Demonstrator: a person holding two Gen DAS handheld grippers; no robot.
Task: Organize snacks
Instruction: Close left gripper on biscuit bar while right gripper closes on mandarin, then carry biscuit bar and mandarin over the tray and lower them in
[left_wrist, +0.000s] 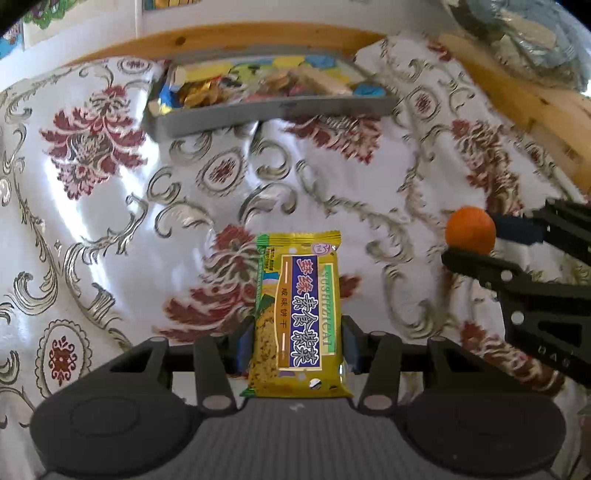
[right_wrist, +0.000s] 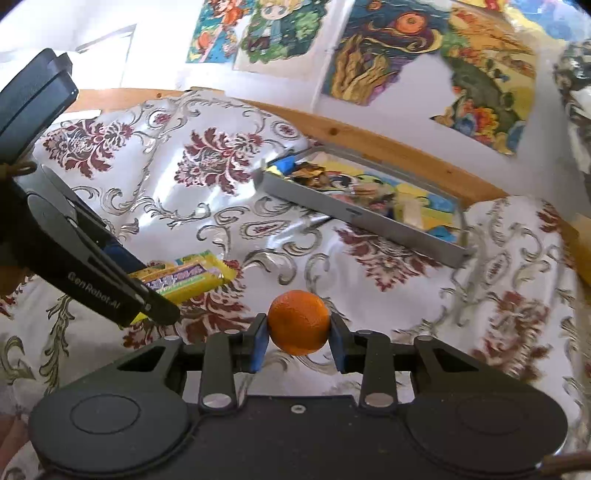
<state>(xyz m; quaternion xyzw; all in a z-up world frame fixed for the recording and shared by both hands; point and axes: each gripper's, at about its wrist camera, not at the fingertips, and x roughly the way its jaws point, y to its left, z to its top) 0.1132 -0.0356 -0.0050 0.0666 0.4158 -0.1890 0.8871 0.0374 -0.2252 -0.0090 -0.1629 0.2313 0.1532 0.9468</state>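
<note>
My left gripper (left_wrist: 295, 345) is shut on a yellow biscuit packet (left_wrist: 297, 314) with a blue label, held lengthwise above the patterned cloth. The same packet (right_wrist: 188, 278) shows in the right wrist view, clamped by the left gripper (right_wrist: 157, 291) at the left. A small orange (right_wrist: 298, 322) sits between the blue pads of my right gripper (right_wrist: 298, 338), which is shut on it. From the left wrist view, that orange (left_wrist: 470, 229) and the right gripper (left_wrist: 476, 240) appear at the right edge. A grey tray (left_wrist: 266, 110) of mixed wrapped snacks lies at the far side.
The white cloth (left_wrist: 110, 221) with red and silver floral pattern covers the surface. A wooden rim (right_wrist: 388, 147) runs behind the grey tray (right_wrist: 354, 216). Colourful pictures (right_wrist: 424, 55) hang on the wall. A bundle in shiny wrap (left_wrist: 524, 40) sits at the top right.
</note>
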